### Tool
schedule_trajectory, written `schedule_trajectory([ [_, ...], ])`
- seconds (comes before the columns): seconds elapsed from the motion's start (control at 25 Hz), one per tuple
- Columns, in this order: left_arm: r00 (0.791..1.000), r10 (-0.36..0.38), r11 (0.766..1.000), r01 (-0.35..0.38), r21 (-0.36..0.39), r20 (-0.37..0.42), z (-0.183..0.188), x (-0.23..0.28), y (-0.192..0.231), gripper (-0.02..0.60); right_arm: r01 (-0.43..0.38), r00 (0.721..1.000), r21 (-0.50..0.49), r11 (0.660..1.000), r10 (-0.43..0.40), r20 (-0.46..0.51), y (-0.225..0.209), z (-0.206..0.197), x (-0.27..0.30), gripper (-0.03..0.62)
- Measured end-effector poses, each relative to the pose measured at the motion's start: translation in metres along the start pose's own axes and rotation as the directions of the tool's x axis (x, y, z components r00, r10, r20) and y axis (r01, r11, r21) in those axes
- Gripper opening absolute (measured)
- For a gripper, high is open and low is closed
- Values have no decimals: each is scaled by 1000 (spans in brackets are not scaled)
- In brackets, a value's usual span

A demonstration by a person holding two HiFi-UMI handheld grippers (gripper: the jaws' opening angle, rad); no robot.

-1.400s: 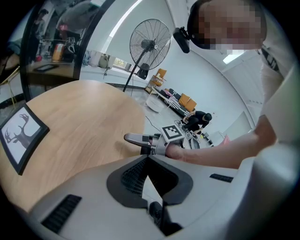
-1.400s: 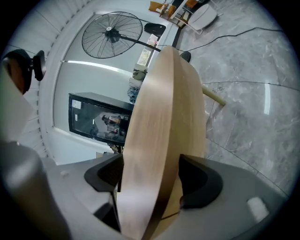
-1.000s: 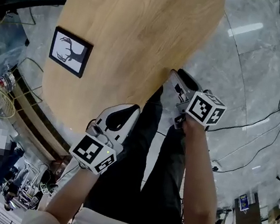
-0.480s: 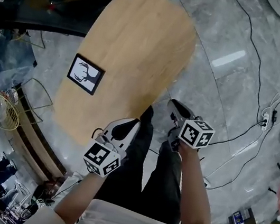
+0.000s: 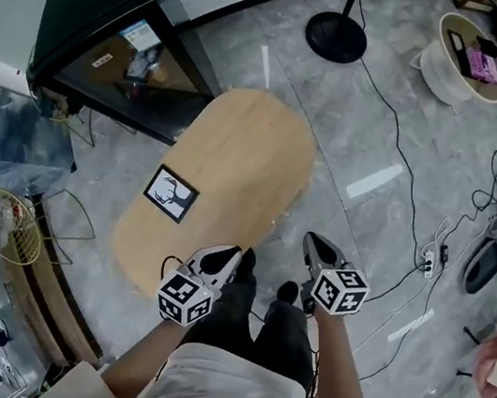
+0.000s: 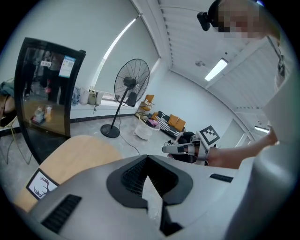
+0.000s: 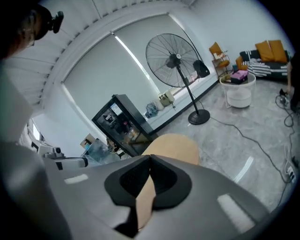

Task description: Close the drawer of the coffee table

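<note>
The oval wooden coffee table (image 5: 237, 158) lies below me, seen from well above; no drawer front shows in any view. My left gripper (image 5: 229, 257) hangs over the table's near end, clear of it, with its jaws shut and nothing between them (image 6: 147, 157). My right gripper (image 5: 315, 245) is beside it over the floor, just off the table's edge, also shut and holding nothing (image 7: 150, 157). The table top (image 7: 173, 143) appears beyond the right jaws. Both point down and forward at about waist height.
A black-framed deer picture (image 5: 171, 194) lies on the table top. Beyond the table stand a black glass cabinet (image 5: 108, 21) and a fan's round base (image 5: 336, 37). Cables (image 5: 398, 162) and a power strip (image 5: 428, 258) cross the grey floor at right. A wire basket (image 5: 5, 227) sits at left.
Both grippers have risen away from the table's edge together with the head view, so the table now looks smaller and farther below. The room around it has come into sight.
</note>
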State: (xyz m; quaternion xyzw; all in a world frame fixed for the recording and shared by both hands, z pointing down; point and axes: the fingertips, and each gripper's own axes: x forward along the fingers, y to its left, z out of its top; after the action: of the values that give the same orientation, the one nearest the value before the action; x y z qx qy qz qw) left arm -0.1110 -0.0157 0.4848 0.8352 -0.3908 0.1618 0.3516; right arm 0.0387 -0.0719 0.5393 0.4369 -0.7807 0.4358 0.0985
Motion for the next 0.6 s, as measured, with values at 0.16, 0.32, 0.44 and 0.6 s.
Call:
schedule_trajectory([
  [0.16, 1000, -15, 999, 15, 41, 12, 40, -31, -12, 6, 37, 999, -64, 997, -35, 35, 32, 38, -44, 11],
  [0.32, 998, -39, 996, 35, 80, 48, 81, -53, -19, 6, 96, 992, -81, 992, -89, 90, 55, 69, -75, 11],
  [0.44, 995, -67, 994, 60, 93, 76, 104, -66, -30, 6, 141, 983, -110, 984, -126, 137, 72, 89, -95, 11],
  [0.6, 987, -114, 990, 103, 93, 116, 133, -82, -52, 6, 174, 965, -176, 969, -132, 225, 99, 125, -133, 11],
])
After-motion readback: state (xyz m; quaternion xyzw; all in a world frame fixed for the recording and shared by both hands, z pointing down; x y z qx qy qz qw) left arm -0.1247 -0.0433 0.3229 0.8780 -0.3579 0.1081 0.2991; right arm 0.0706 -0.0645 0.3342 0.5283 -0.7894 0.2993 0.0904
